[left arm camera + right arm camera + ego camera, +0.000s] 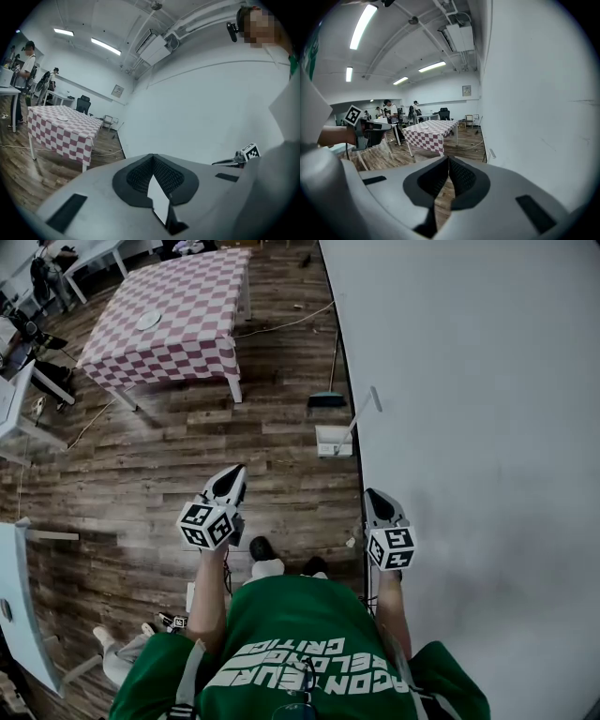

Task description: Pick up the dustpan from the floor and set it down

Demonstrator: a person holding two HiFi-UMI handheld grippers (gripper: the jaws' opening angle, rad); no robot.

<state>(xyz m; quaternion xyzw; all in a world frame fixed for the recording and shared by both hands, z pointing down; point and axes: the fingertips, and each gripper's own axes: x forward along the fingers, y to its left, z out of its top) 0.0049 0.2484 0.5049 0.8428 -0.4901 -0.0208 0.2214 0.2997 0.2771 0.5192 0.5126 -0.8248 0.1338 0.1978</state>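
Indoors, you stand on a wood-plank floor (169, 456) beside a white wall (469, 381), your left hand-held gripper (228, 482) and right hand-held gripper (377, 500) both pressed together, nothing between the jaws. White lettering on your green shirt (291, 615) runs upside down, unreadable. Ahead, the dustpan (333, 440) sits on the floor at the wall's foot, near a broom (327, 397); a checked-cloth worktop (173, 320) stands left.

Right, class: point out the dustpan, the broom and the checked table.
dustpan (332, 440), head view, its white pan.
broom (327, 399), head view, its brush head.
checked table (187, 334), head view, bare cloth.
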